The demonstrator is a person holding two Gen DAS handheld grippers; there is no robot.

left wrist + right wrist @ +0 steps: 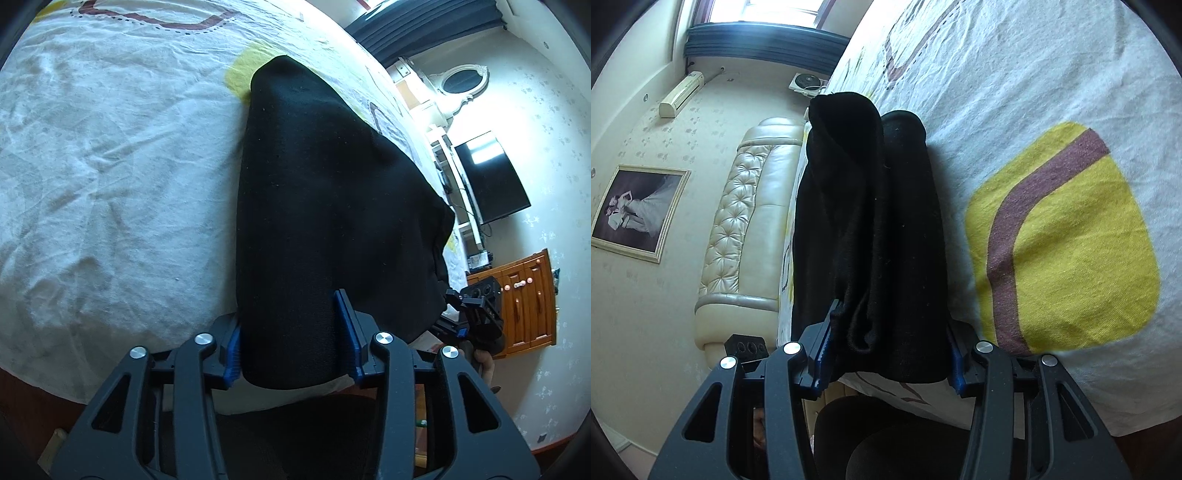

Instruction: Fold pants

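Observation:
The black pants (325,184) lie folded in a long thick strip on the white patterned bed sheet (110,166). Their near end fills the gap of my left gripper (290,314), touching both blue pads (349,332). In the right wrist view the pants (871,203) show as two stacked layers with a ribbed cuff hanging near the left pad. My right gripper (892,321) is shut on that end, fabric packed between its pads (827,343). The right gripper's body (480,306) also shows past the pants' far edge in the left wrist view.
The bed's edge runs just below both grippers. A cream padded headboard (738,229) stands along the bed's side. A dark television (491,177) and a wooden cabinet (524,302) stand by the wall. A yellow patch (1063,240) marks the sheet beside the pants.

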